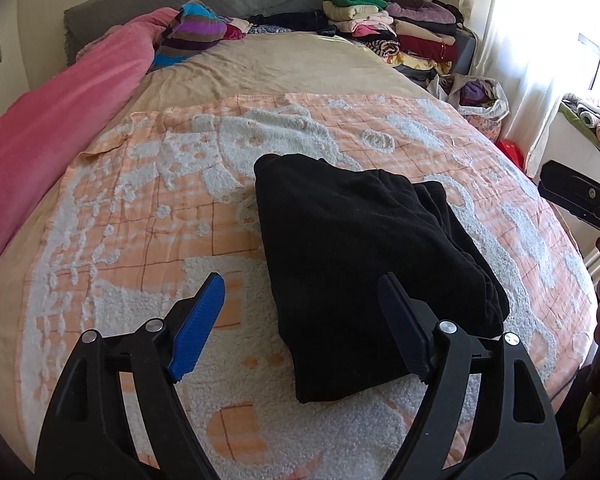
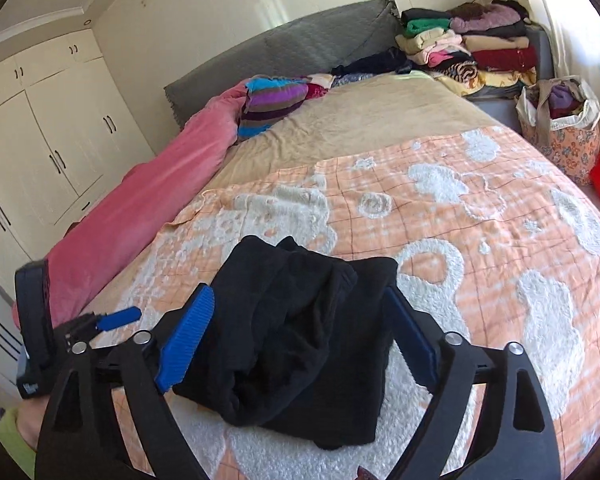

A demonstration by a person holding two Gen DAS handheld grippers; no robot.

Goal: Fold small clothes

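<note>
Both tongs stand wide open and hold nothing. Left tongs, at the bottom of the left view, straddle the near left edge of the black garment: one blue pad sits over the blanket, the other over the cloth. Right tongs, at the bottom of the right view, bracket the garment's near end, with the cloth lying between the spread jaws but not pinched, as far as I can tell.

The garment lies in the lower middle of both views, on the orange-and-white blanket that covers the bed. It looks folded already into a thick bundle, with looser, rumpled layers on its right side in the left view.

Risks from here, as I judge them:
- Closing on the bundle could catch only the top layer. Lifting would then peel the fold open.
- The blanket is fluffy and loose. A pad that dips too low could pinch blanket together with cloth and drag it along.
- The rumpled layers are uneven. A further fold over them could come out lopsided or slide apart.
- Black on black hides the edges and seams, so picking the true corner is hard; a wrong grab would twist the fold.
- The two tongs work close together at the same end and could knock each other.

The pile of clothes in the upper right is well apart.
</note>
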